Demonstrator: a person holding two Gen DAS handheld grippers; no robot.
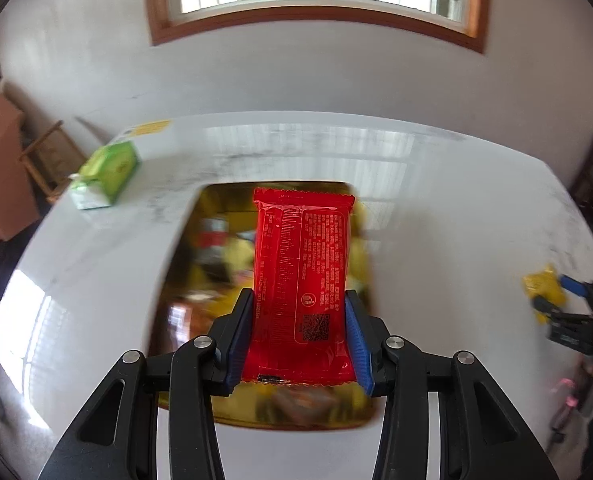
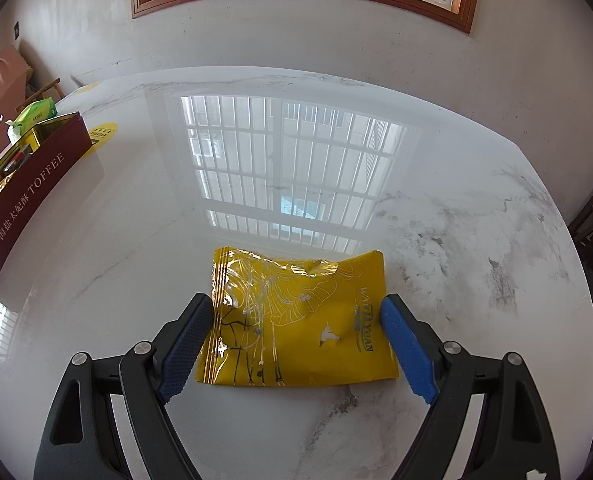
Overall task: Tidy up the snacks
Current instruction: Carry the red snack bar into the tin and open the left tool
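Your left gripper (image 1: 299,312) is clamped on a red snack packet (image 1: 302,276), with both blue pads pressed against the packet's long edges. The packet is held above the open gold-lined tin (image 1: 184,264), printed back face toward the camera. The tin's contents are blurred and cannot be identified. The tin rests on the white marble table (image 1: 436,208).

Your right gripper (image 2: 294,316) is spread wide, 1 finger on each side of a yellow snack packet (image 2: 296,320) that lies flat on the table. Whether the pads touch the packet's edges cannot be told. In the right wrist view the tin stands well to the left, its dark red wall lettered "TOFFEE".

A green tissue pack (image 1: 108,176) lies near the table's far left edge, beyond the tin.
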